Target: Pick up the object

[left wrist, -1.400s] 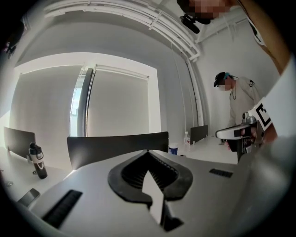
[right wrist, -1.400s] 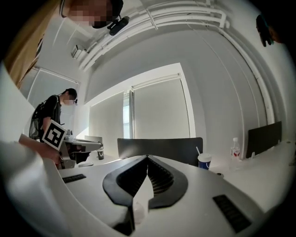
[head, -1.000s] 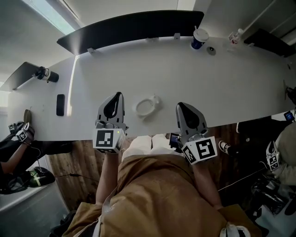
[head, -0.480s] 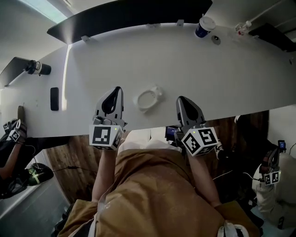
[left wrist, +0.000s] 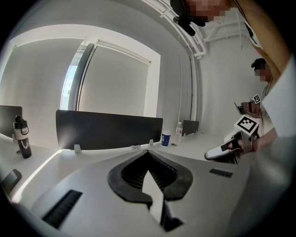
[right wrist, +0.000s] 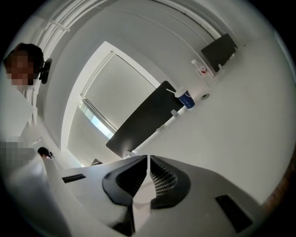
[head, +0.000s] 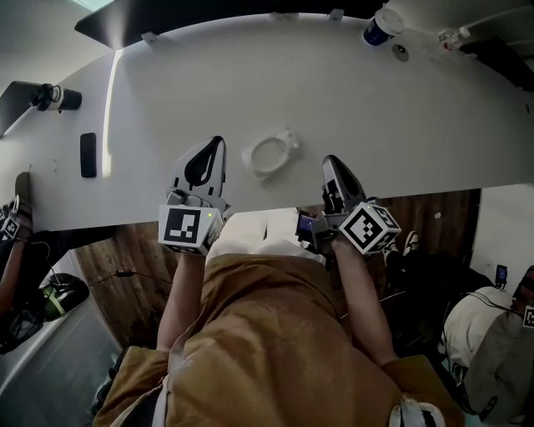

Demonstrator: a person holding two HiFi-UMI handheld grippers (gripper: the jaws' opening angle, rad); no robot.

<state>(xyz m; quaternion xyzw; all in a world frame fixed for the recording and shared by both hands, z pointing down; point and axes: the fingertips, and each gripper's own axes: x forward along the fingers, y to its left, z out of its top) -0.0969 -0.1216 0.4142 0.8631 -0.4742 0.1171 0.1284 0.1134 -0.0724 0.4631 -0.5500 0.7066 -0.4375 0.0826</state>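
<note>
The pick-up has not begun, as I read it. The left gripper [head: 215,146] hangs over the near edge of the counter [head: 417,125] with its jaws pressed together and nothing between them. The white ring-shaped object [head: 269,153] lies flat on the counter, a little in from that near edge. It is untouched, between the two grippers and apart from both. The right gripper [head: 332,165] is at the same near edge, tilted over to one side, its jaws likewise together on nothing. So everything is left to do: one pair of jaws has to open, reach the object, close on its rim and lift it clear of the counter.

As for containers, a black bottle [left wrist: 23,136] stands upright and capped at the counter's left end, and its dark wall hides any contents. The object itself has a raised rim and a shallow hollow middle, where nothing shows. At the counter's far edge, toward the right, stands a blue cup [head: 380,25] under a white lid, so its contents cannot be told. Just to the right of it, at the same far edge, a small clear bottle [head: 450,35] is too small to judge how full it is.
</note>
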